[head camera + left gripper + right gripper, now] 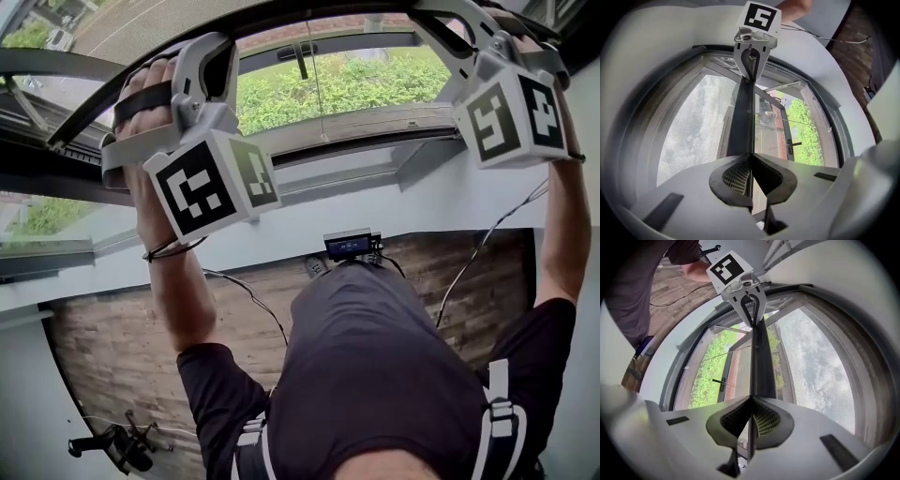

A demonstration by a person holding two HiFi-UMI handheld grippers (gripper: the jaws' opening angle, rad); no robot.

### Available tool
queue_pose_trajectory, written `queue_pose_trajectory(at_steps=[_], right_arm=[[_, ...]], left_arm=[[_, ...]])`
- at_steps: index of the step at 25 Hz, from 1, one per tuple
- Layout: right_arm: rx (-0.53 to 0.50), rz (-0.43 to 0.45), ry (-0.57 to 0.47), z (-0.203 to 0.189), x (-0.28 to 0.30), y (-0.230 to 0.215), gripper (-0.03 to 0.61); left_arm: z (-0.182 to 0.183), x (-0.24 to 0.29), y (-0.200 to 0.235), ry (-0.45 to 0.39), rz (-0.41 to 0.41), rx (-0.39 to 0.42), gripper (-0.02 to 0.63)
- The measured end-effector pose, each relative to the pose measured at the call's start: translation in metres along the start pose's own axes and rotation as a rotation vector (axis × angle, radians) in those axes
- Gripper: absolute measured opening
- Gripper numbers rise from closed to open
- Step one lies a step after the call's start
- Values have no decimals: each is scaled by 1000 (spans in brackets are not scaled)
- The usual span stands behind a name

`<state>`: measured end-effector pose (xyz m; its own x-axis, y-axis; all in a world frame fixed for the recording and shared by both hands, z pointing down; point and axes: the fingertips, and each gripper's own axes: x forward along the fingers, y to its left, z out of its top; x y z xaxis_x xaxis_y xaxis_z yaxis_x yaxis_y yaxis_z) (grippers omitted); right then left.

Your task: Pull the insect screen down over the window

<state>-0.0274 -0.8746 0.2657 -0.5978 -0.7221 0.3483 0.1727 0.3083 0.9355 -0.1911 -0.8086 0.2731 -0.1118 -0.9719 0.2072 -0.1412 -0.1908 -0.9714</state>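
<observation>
While the left claw and the right claw are each pinched shut on the thin edge of the insect screen's dark bar, one near each end, nothing else stands between them along that bar. The insect screen itself is a fine grey mesh stretched from the bar to one side of the window frame. It covers that part of the opening, while the pane on the bar's other side is uncovered.

A thin pale cord crosses the uncovered part, and a dark lever handle sticks out from an inner frame there. Green bushes and a brick-coloured strip show through the glass.

The bar is flat, straight and matt black; the claw pads are black with a ribbed grid, set in smooth grey plastic.

Below the window runs a plain white wall, then a floor of brown wood-look planks. Thin cables trail across it, a small device with a lit screen sits near the wall, and a black swivel chair stands off at the left.
</observation>
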Motion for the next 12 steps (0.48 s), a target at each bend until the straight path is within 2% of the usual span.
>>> queue_pose_trajectory(at_steps=[12], right_arm=[[46,142,-1,-4,36,80,20]], left_arm=[[-12,21,-84,-9,-188,-61,20]])
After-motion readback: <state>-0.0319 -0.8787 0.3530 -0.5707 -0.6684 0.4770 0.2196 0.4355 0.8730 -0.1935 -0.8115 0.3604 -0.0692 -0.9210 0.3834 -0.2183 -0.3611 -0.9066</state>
